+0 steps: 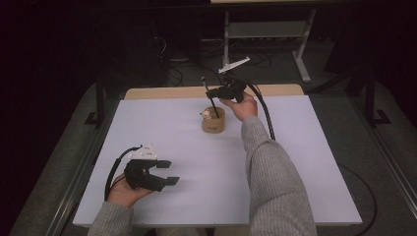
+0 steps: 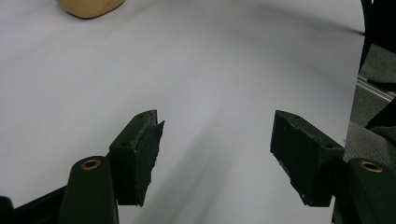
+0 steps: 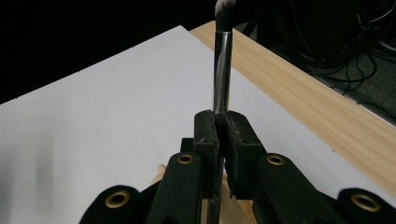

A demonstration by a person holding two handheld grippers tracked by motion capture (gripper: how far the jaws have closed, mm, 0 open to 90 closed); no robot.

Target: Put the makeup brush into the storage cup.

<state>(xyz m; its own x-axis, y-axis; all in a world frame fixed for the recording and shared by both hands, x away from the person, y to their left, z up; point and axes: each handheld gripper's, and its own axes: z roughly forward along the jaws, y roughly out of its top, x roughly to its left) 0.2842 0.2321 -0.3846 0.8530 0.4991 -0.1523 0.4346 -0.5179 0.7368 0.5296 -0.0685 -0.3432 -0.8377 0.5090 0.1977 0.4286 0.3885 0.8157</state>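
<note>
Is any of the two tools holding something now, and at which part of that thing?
The right tool is shut on a makeup brush, gripping its metal ferrule just below the bristles, above the wooden cup. The left tool is open and holds nothing.

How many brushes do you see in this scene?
1 for sure: a brush clamped in the right tool above the cup. The cup may hide more.

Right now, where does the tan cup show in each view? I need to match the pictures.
High view: the tan cup stands at the table's middle, toward the far edge, just under the right gripper.
Left gripper view: its base sits at the top left edge.
Right gripper view: slivers of tan peek from behind the jaws at the bottom.
Shared landmark: the white tabletop.
</note>
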